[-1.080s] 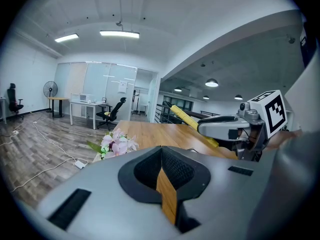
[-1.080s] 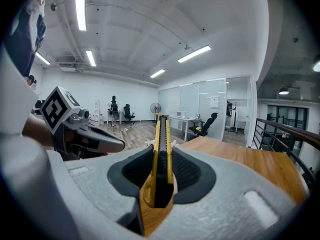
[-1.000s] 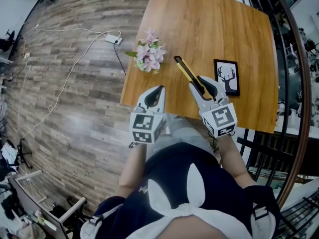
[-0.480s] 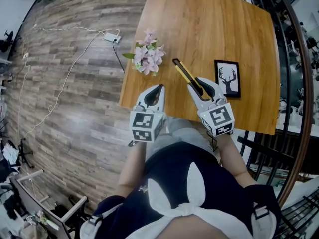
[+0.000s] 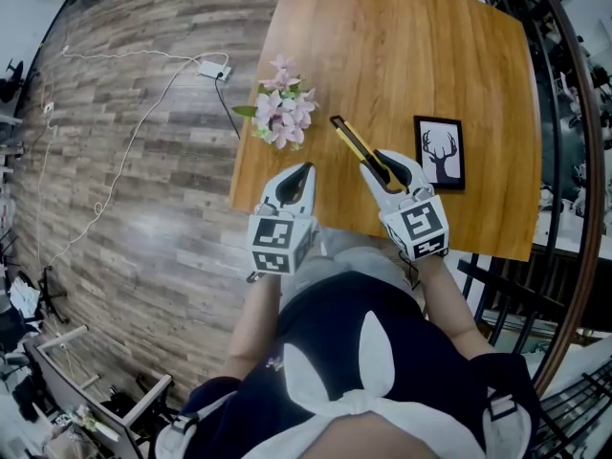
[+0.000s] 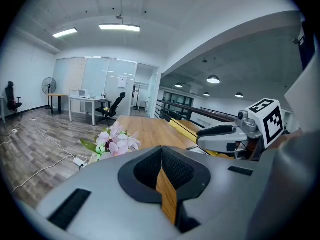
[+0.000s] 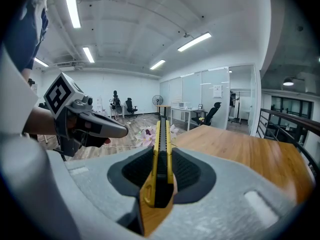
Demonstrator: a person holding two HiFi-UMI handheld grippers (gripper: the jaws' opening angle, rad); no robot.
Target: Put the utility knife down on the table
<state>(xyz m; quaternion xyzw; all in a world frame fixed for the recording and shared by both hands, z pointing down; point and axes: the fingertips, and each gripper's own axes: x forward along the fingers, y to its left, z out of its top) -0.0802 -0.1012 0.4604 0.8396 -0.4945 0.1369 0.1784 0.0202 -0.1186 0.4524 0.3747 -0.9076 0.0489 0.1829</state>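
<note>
The utility knife (image 5: 357,144), yellow with a black slider, is held by its rear end in my right gripper (image 5: 390,165), which is shut on it. Its blade end points out over the wooden table (image 5: 411,55), a little above the top. In the right gripper view the knife (image 7: 160,134) runs straight ahead between the pads of the gripper (image 7: 160,170). My left gripper (image 5: 295,181) hovers at the table's near edge, left of the knife, shut with nothing in it. The left gripper view shows its jaws (image 6: 163,168) together, and the knife (image 6: 183,127) to the right.
A bunch of pink flowers (image 5: 282,113) lies near the table's left edge, just left of the knife. A black-framed deer picture (image 5: 440,151) lies to the right of it. A white cable and power strip (image 5: 212,69) lie on the wood floor. A dark railing (image 5: 564,113) runs along the right.
My right gripper has sunk a little toward the table with the knife still in it. The left gripper has drifted slightly lower too.
</note>
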